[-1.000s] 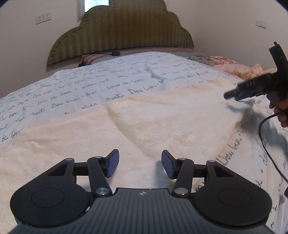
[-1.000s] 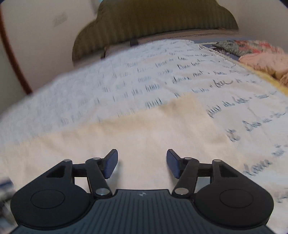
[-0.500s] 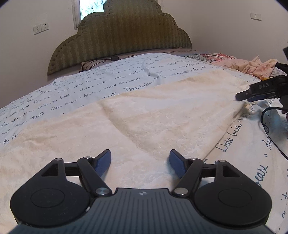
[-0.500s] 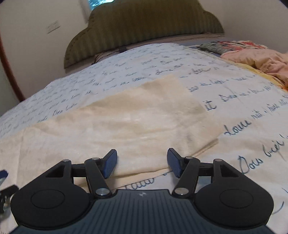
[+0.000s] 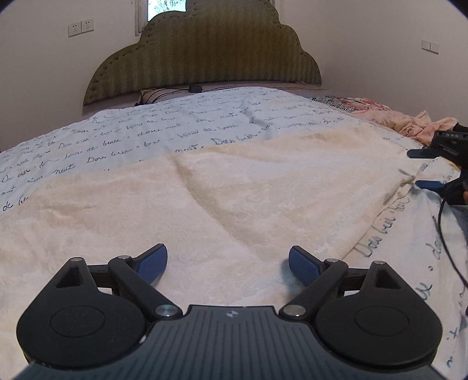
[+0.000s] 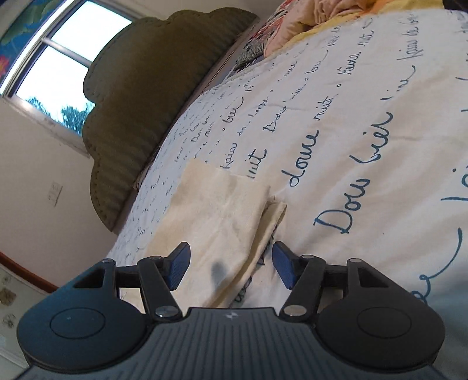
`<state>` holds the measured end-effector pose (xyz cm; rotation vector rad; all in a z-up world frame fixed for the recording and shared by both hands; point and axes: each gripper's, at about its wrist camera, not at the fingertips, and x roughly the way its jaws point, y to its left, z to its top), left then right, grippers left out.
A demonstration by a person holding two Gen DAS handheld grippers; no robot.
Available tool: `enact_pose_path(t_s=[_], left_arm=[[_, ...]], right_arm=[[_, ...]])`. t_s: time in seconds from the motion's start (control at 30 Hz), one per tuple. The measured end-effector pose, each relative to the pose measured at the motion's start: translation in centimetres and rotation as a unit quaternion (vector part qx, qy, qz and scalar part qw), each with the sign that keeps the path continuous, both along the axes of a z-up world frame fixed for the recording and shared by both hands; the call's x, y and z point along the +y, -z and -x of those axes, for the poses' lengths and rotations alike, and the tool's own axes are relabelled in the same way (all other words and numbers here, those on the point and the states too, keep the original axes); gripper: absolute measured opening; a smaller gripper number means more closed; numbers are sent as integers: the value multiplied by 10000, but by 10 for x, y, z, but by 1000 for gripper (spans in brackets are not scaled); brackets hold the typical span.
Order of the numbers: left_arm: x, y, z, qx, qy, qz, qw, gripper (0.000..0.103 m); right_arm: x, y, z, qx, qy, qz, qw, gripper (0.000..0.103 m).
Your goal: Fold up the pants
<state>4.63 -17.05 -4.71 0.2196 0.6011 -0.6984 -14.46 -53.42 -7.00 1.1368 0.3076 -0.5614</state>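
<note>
Pants (image 5: 234,198), cream and fleecy, lie spread flat on the bedspread (image 5: 175,128), on the half of the bed away from the headboard (image 5: 204,52). In the left wrist view they fill the middle of the frame, with 1 soft crease running diagonally across the cloth. In the right wrist view, which is strongly rolled, 1 end of the pants (image 6: 222,222) shows 2 layers, the lower one sticking out a little past the upper edge.

Left gripper (image 5: 227,264): jaws opening, blue pads (image 5: 153,263) spread wide, hovering low over the pants. Cloth lies below the gap, nothing pinched; released.

Right gripper (image 6: 231,266): jaws parted, both pads clear of the cloth. The layered edge of the pants sits in the gap between the pads, not squeezed; released. In the left wrist view the same gripper (image 5: 421,169) sits at the pants' edge, on the side of the bed to the right of the headboard, with a black cable (image 5: 444,228) trailing from it over the bedspread.

Bedspread: white with blue handwriting print. Headboard: olive green, scalloped, padded. Crumpled pink bedding (image 5: 415,125) lies beyond the pants toward the headboard's right end. Window (image 6: 58,67) behind the headboard. Wall sockets (image 5: 81,27) left of the headboard.
</note>
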Motion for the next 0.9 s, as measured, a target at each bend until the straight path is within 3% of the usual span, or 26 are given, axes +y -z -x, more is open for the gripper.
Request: enact_pose_path(t_s=[0.1, 0.27, 0.47, 0.53, 0.57, 0.67, 0.7, 0.73, 0.8, 0.9], left_arm=[[-14, -13, -3, 37, 99, 173, 9998, 91], [-51, -22, -2, -325, 217, -29, 9992, 92], [-64, -3, 6, -293, 471, -154, 9983, 92], [-65, 4, 6, -346, 447, -272, 9980, 93], [-64, 6, 5, -319, 427, -253, 9983, 93], [-60, 6, -3, -69, 384, -110, 9992, 93], [-58, 6, -6, 12, 362, -65, 9993, 93], [-56, 5, -9, 96, 341, -5, 9994, 92], [-50, 1, -16, 282, 290, 218, 9989, 92], [-33, -6, -35, 911, 178, 935, 9913, 92]], right_arm=[[-9, 8, 1, -363, 316, -131, 9988, 60], [-18, 17, -1, -868, 610, -275, 9940, 61], [-20, 20, -22, -1251, -162, -482, 9908, 62], [-17, 16, -26, -827, -162, -307, 9960, 58], [-16, 15, -29, -618, -24, -229, 9978, 56], [-18, 16, -33, -616, 189, -253, 9976, 46], [-18, 15, -36, -522, 225, -208, 9982, 26], [-18, 16, -37, -464, 260, -210, 9984, 13], [-18, 15, -40, -502, 267, -187, 9982, 12], [-1, -8, -45, -289, 27, 602, 9978, 12]])
